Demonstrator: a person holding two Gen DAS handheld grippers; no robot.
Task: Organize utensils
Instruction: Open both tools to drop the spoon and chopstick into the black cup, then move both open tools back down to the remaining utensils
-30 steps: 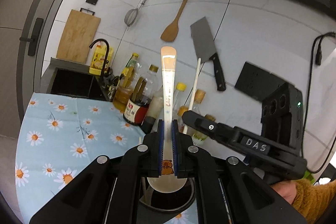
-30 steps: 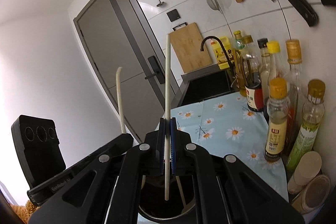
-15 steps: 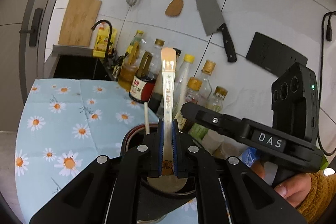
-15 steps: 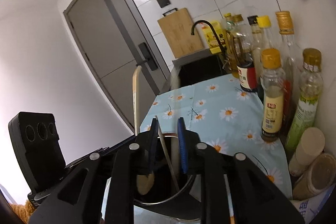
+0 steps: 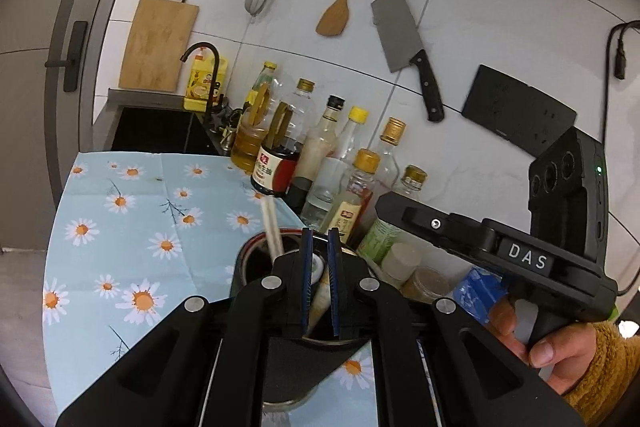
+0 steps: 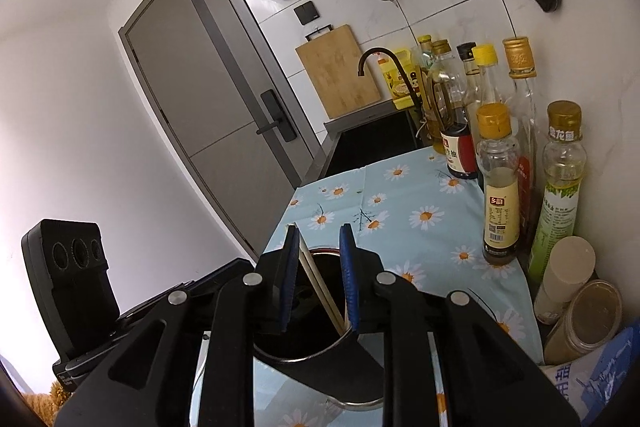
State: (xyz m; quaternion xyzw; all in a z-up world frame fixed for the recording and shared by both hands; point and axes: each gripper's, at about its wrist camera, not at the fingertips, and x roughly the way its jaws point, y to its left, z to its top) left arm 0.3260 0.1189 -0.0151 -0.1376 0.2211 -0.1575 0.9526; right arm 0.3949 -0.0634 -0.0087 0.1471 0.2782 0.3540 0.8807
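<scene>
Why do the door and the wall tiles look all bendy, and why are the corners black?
Both wrist views use a fisheye lens: in the right wrist view the door bows, in the left wrist view the tile lines curve around the cleaver. The black corners are the lens rim. Both pictures are sharp, evenly lit, with soft shine on the bottles.
</scene>
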